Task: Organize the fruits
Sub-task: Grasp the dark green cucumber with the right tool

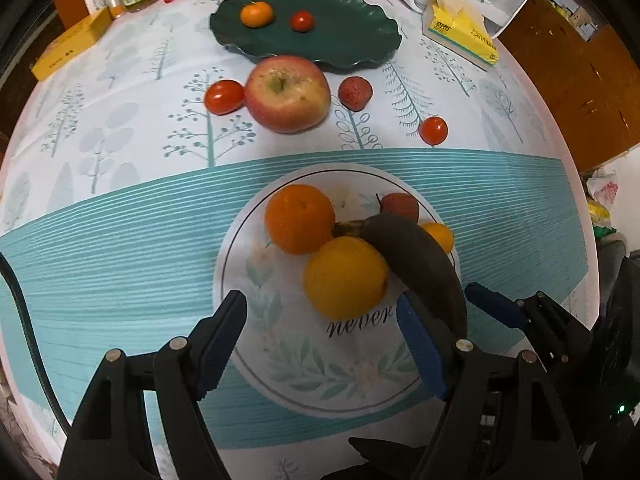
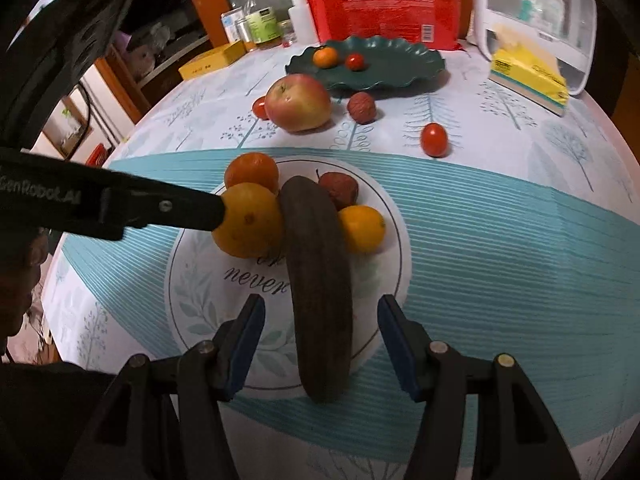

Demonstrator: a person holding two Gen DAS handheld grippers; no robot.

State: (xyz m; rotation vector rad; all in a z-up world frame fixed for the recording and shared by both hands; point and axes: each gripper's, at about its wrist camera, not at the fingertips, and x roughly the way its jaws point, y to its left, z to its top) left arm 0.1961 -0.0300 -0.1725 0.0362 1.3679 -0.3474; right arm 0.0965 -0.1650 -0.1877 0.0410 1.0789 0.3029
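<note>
Right wrist view — right gripper (image 2: 320,344) gaped astride the dark banana (image 2: 316,280); left gripper (image 1: 320,340) gaped too, beside the yellow orange (image 1: 344,276).

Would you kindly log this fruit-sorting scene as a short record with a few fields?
surface: table with a tree-print cloth
green plate: one small orange, one cherry tomato
loose on the cloth: apple, two cherry tomatoes, one lychee
printed circle: two oranges, a small orange, a lychee, a blackened banana
left gripper: open, near the front orange, apart from it
right gripper: open, astride the banana, pads not touching
</note>
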